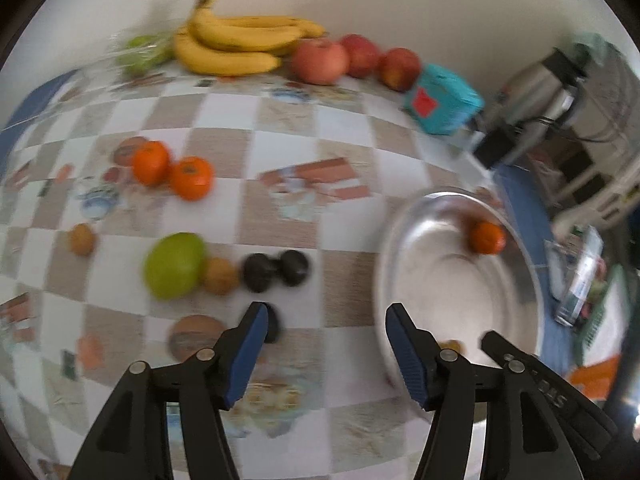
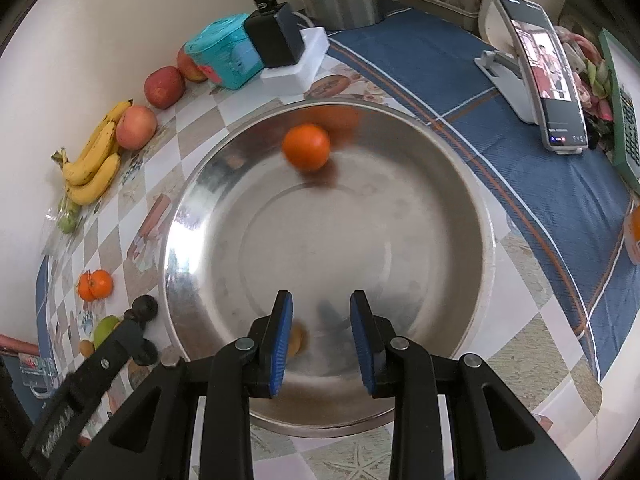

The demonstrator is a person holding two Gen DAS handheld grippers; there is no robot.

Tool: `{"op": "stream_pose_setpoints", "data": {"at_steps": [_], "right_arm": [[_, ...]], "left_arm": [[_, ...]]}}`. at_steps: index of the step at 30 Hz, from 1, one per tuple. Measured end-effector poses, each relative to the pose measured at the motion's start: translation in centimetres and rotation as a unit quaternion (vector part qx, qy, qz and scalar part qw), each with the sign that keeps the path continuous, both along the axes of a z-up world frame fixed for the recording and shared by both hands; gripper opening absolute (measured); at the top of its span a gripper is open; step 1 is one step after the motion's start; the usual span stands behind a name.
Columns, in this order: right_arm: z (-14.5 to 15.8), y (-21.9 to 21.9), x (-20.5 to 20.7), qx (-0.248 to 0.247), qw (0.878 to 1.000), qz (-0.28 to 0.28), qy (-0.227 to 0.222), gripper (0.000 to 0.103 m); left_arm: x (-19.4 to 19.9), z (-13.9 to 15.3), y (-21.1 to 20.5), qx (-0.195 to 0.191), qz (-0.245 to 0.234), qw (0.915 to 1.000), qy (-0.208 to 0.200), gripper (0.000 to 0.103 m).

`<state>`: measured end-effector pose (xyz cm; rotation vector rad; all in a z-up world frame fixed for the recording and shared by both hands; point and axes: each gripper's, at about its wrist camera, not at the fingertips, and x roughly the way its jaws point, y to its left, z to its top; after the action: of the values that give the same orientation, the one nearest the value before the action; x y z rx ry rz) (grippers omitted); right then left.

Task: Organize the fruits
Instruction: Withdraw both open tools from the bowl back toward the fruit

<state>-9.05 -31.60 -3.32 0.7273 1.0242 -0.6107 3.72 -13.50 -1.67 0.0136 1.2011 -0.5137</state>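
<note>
In the left wrist view my left gripper (image 1: 326,312) hangs open over the checked tablecloth with nothing between its blue pads. Just ahead lie a green mango (image 1: 174,266), a kiwi (image 1: 219,276), two dark round fruits (image 1: 276,270) and another dark one (image 1: 274,322) half hidden by the left finger. Two oranges (image 1: 172,172) sit further back. My right gripper (image 2: 320,296) is open above the steel bowl (image 2: 172,240). An orange (image 2: 306,147), blurred, is at the bowl's far side. A small brown kiwi (image 2: 299,338), also blurred, is beside the left pad.
Bananas (image 1: 240,46) and three apples (image 1: 352,60) line the wall at the back. A teal box (image 1: 444,100), a black adapter (image 2: 276,36) on a white block and a phone on a stand (image 2: 548,80) stand near the bowl. A lone kiwi (image 1: 82,239) lies far left.
</note>
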Motion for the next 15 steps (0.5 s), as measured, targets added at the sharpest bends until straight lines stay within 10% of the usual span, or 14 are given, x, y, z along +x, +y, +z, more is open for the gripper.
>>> {"op": "stream_pose_setpoints", "data": {"at_steps": [15], "right_arm": [[0.9,3.2,2.3,-0.020,0.997,0.075,-0.014,0.031]], "left_arm": [[2.1,0.9,5.1,0.030,0.096,0.9950,-0.004,0.073]]}}
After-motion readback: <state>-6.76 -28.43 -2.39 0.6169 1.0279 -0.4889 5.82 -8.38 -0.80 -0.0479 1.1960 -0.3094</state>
